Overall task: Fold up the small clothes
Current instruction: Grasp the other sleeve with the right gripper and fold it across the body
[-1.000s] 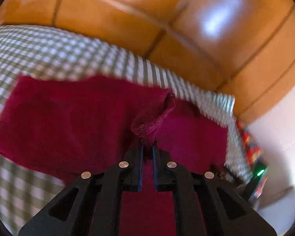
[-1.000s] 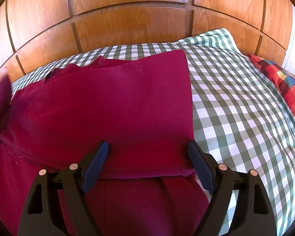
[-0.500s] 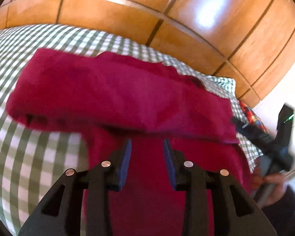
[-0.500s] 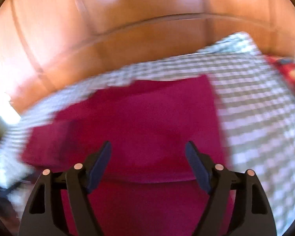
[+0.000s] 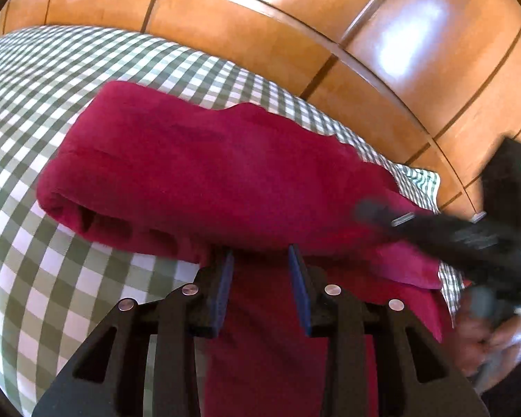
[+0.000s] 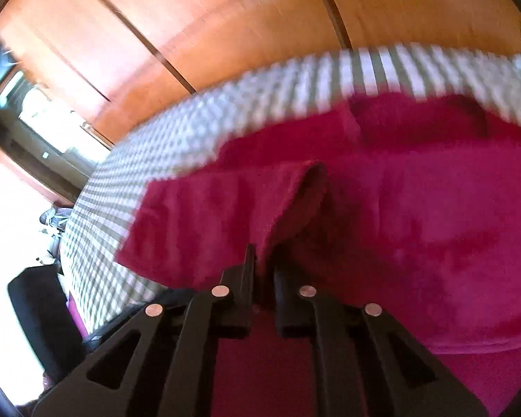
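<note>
1. While the dark red garment (image 5: 225, 173) lies on the green-and-white checked bedcover (image 5: 52, 111) across the middle of the left wrist frame, one fold already looks made: a doubled, rolled edge shows at centre left, with a single layer running down to the bottom edge.
2. Judging from that, the task is partway done; at least one more fold and some smoothing seem left.
3. The left gripper (image 5: 260, 264), at the lower centre of its frame, is released: its blue-padded jaws stand partly apart over the cloth, pinching nothing.
4. The right gripper (image 6: 262, 271), at the lower centre of its own blurred frame, is clenched on a raised ridge of the same garment (image 6: 399, 226), which peaks just above its fingertips.
5. That gripper also appears as a dark blur at the right of the left wrist frame, with a person's hand (image 5: 482, 340) below it.
6. Count: one garment, one bedcover, two grippers, one hand visible, and a wooden panelled wall (image 5: 364, 34) across the top of both frames.
</note>
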`<state>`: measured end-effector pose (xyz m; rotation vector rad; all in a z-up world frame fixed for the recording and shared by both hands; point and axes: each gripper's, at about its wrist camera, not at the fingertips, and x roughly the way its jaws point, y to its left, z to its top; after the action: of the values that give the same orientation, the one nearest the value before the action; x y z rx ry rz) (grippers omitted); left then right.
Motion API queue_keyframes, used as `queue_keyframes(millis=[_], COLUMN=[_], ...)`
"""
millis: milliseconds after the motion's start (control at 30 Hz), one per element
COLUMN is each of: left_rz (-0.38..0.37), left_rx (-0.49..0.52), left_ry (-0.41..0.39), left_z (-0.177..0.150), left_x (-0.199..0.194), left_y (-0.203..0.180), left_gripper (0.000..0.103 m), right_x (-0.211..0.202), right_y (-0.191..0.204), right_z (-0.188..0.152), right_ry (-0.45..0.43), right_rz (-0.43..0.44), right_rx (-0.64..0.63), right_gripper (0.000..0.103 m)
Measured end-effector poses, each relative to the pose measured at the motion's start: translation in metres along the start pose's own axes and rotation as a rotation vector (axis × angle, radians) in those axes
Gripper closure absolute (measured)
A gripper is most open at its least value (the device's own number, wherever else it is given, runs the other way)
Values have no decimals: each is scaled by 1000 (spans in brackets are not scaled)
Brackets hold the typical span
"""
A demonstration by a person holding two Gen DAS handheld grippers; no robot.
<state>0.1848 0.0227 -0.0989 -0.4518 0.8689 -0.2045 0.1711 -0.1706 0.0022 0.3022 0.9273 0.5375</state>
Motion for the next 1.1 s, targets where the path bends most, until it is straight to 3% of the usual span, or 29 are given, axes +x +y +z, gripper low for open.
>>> queue_keyframes(millis=[133, 233, 367, 500, 633, 800, 900, 1000, 1067, 1100], left_rz=[8, 14, 35, 55, 85, 119, 75, -51, -87, -100], left_rx=[-20, -27, -56, -41, 2, 85, 132, 137, 146, 147], left_ry=[18, 18, 25, 31, 42, 58, 67, 77, 42, 23], left_z=[-4, -4, -3, -1, -1, -6, -11, -16, -14, -11], left_x=[6, 6, 7, 9, 9, 1, -13, -33, -47, -52], left_y=[7, 7, 9, 5, -2, -13, -22, -30, -33, -35], left_gripper=[73, 73, 77, 77, 77, 77, 77, 77, 77, 77], right_x=[-69, -110, -120, -103, -81, -96, -100, -99, -104, -108], right_y=[-10, -47, -114, -174, -194, -195, -194, -203, -202, -202], right_z=[16, 20, 0, -29, -48, -55, -57, -63, -66, -67], right_ry=[-166, -238, -205, -127, -90, -134, -116, -100, -98, -101], right_rz=[-4, -57, -175, -260, -296, -274, -296, -296, -281, -277], right_rx=[-10, 33, 151, 276, 326, 351, 339, 353, 348, 355], right_gripper=[96, 96, 96, 96, 96, 96, 94, 94, 92, 83])
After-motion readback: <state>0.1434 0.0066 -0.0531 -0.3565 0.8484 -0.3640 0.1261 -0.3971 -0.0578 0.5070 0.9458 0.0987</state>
